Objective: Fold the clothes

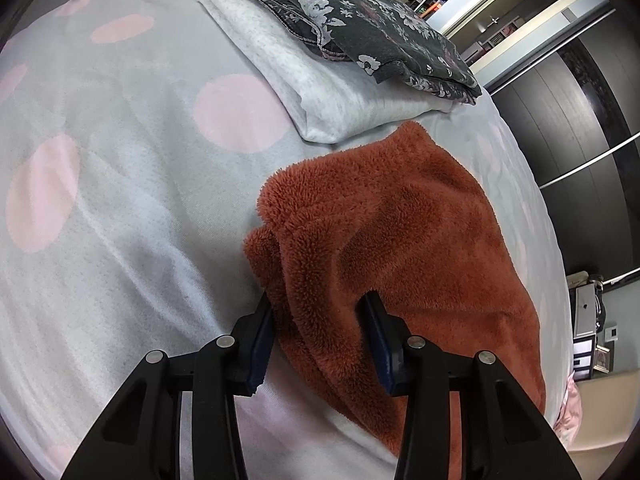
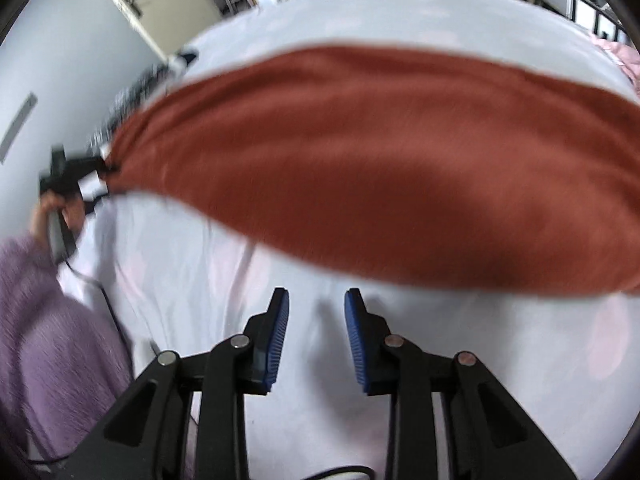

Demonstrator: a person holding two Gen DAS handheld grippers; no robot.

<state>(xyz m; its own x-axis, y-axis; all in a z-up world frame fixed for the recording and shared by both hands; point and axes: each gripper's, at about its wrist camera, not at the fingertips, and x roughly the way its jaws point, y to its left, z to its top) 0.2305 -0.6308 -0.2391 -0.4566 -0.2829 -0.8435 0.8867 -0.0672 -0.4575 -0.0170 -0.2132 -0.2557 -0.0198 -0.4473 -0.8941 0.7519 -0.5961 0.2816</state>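
Observation:
A rust-orange fleece garment (image 1: 400,220) lies on the bed, partly doubled over at its left edge. My left gripper (image 1: 318,304) is shut on a thick fold of that edge, with the pile bulging between the two blue pads. In the right wrist view the same fleece (image 2: 360,160) stretches across the bed, and the left gripper (image 2: 110,170) grips its far left end. My right gripper (image 2: 316,296) hangs open over bare sheet, just short of the fleece's near edge, with nothing between its fingers. That view is blurred.
The grey bedsheet (image 1: 120,180) has pink dots. A folded pale grey garment (image 1: 288,64) with a folded dark floral one (image 1: 360,12) on top lies beyond the fleece. Dark wardrobe doors (image 1: 560,128) stand past the bed edge. A hand (image 2: 48,208) and a purple sleeve (image 2: 52,320) are at the left.

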